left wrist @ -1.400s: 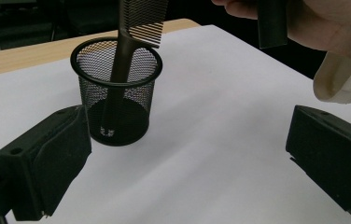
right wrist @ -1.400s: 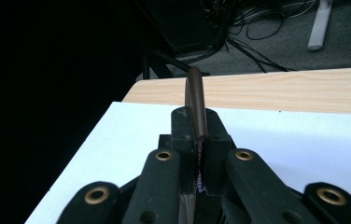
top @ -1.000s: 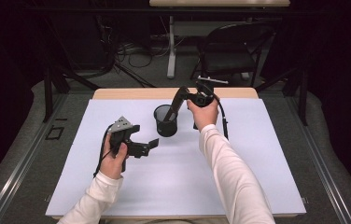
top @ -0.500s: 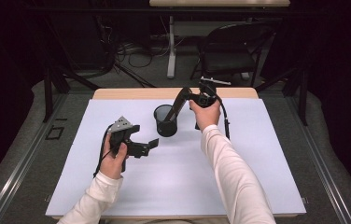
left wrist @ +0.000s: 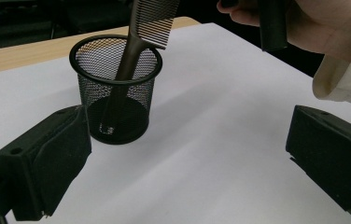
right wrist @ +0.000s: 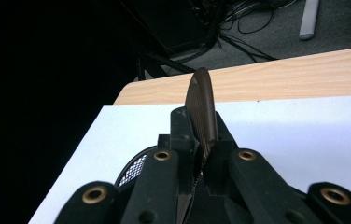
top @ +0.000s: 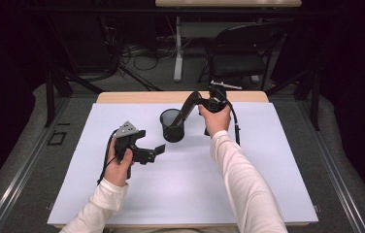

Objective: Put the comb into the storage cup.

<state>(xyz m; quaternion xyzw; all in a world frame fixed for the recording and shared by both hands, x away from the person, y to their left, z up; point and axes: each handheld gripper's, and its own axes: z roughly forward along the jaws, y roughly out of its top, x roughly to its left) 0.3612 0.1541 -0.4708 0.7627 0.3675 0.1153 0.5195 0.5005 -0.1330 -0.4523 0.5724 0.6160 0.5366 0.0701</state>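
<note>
Person sits at the table w/ a gripper in each hand. The right gripper (top: 196, 100) is up over the far middle of the white sheet (top: 268, 184), jaws clamped tight on the toothed end of a dark brown comb (top: 186, 112); in the right gripper view the comb (right wrist: 202, 112) sticks up edge-on from between the closed pads. The comb slants down and to the left from that grip, and its handle end sits inside the black mesh cup (top: 172, 125). From the left gripper view you see it better: comb (left wrist: 131, 51) leaning across the cup's rim, its tip down near the bottom of the mesh cup (left wrist: 116, 88), teeth above the rim. Can't tell if the tip actually touches the bottom. Cup stands upright on the sheet, approx. mid-table toward the far edge, just left of the right hand (top: 215, 118). The left gripper (top: 157, 151) is low over the sheet, near the cup on the person's side and to its left, jaws spread wide w/ nothing between them, pointing toward the cup. Left hand (top: 117, 167) wraps the grip, grey plate on top. Bare wood strip of the table (top: 137, 97) shows beyond the sheet; a folding chair (top: 241, 51) stands on the floor behind.
</note>
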